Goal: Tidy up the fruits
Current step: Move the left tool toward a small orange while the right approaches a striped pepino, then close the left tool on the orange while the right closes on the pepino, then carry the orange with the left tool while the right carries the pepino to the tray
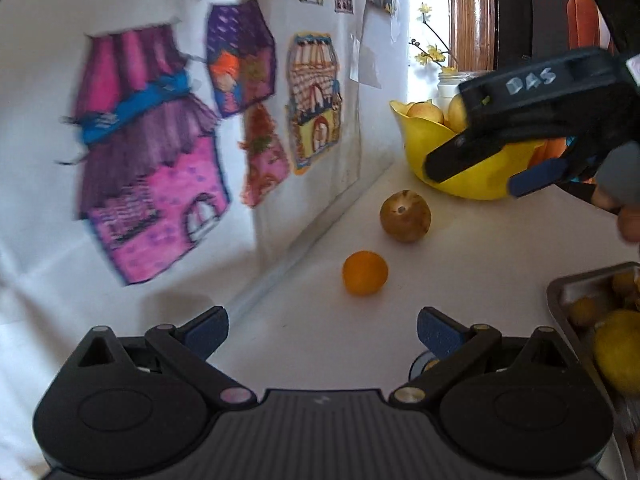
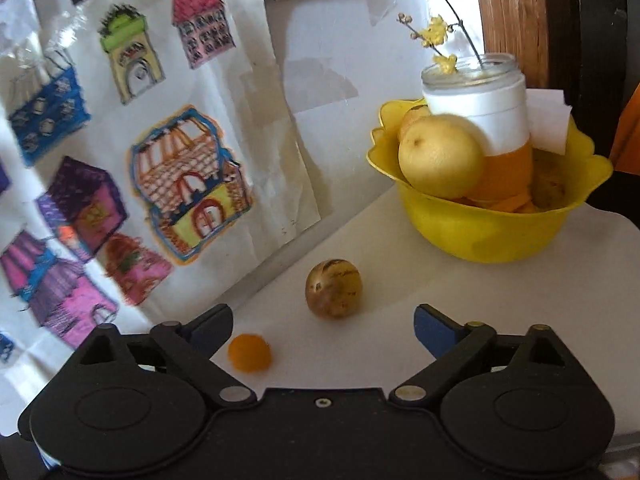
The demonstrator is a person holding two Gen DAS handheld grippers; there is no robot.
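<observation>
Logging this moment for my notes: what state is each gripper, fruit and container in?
left gripper: open, empty
right gripper: open, empty
small orange fruit: loose on the table
brown fruit: loose on the table
yellow bowl: upright, holding fruit
glass jar: upright, lidless, flower sprig inside
metal tray: holding fruit

wall [image 2: 320,40]: white, taped house drawings [image 2: 192,184] | table [image 2: 400,280]: white | daylight at right
</observation>
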